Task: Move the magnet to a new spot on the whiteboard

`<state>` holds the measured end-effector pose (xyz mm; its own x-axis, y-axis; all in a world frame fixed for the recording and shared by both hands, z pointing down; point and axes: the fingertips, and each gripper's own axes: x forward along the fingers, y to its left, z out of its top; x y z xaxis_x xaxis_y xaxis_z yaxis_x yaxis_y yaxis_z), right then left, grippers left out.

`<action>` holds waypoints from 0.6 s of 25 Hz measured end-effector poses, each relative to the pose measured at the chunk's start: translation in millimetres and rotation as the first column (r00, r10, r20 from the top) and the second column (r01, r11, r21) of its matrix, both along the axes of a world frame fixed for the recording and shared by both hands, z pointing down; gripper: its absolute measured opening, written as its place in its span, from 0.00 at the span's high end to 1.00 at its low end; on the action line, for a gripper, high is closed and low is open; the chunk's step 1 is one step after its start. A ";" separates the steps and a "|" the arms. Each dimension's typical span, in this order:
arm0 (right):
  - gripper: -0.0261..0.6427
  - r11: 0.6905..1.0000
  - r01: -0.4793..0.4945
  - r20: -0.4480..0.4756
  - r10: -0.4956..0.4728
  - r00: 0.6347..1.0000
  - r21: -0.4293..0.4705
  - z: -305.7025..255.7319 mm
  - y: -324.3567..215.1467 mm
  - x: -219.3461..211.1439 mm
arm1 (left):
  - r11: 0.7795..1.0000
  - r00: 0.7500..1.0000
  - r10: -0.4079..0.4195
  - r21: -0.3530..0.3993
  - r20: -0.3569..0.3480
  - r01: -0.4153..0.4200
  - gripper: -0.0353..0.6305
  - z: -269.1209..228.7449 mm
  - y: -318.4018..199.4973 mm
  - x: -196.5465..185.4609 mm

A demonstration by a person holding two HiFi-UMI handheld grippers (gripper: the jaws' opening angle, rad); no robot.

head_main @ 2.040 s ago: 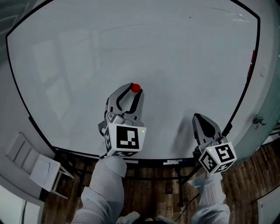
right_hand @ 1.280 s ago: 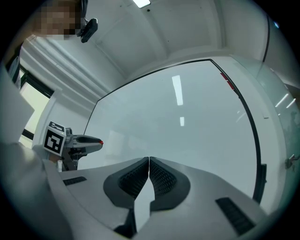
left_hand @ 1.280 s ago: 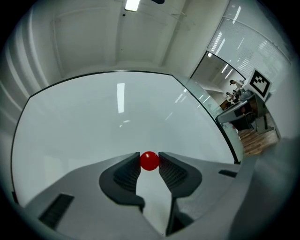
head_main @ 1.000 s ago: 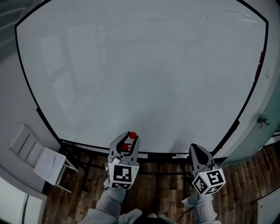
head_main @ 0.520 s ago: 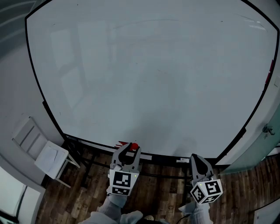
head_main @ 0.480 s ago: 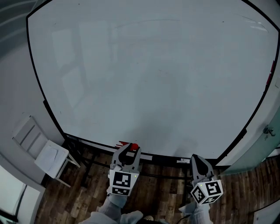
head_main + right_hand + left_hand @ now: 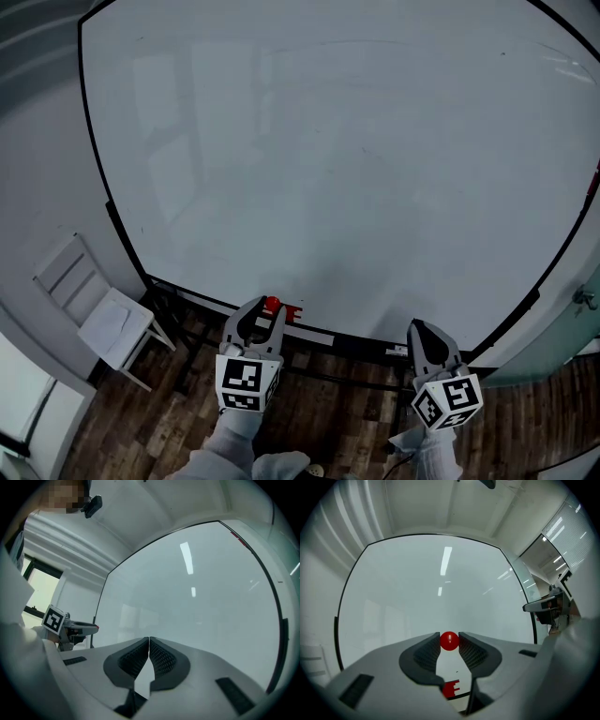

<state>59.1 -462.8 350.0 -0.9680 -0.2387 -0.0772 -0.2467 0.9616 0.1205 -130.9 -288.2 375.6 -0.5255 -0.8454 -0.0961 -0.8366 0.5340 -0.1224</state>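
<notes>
Before the glossy whiteboard (image 7: 356,141), left gripper (image 7: 263,309) pinches a round magnet (image 7: 449,641); right gripper (image 7: 149,641) closed.

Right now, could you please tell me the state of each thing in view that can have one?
left gripper: shut on the magnet.
magnet: clamped between the jaw tips.
right gripper: shut, empty.
whiteboard: upright, no writing.
chair: unfolded, standing left of the whiteboard.
</notes>
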 end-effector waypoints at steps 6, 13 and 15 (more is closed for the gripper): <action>0.92 0.997 0.053 0.022 -0.054 0.998 0.053 -30.1 14.5 -39.2 | 1.000 0.997 -0.030 -0.003 0.064 0.031 0.76 -26.8 19.0 -29.9; 0.92 0.990 0.123 0.065 -0.127 0.990 0.066 -65.5 53.7 -102.7 | 0.997 0.986 -0.075 0.006 0.151 0.075 0.76 -68.2 50.2 -84.4; 0.92 0.987 0.149 0.075 -0.154 0.985 0.067 -74.1 65.7 -122.0 | 0.996 0.981 -0.085 0.009 0.175 0.085 0.76 -79.9 60.8 -100.7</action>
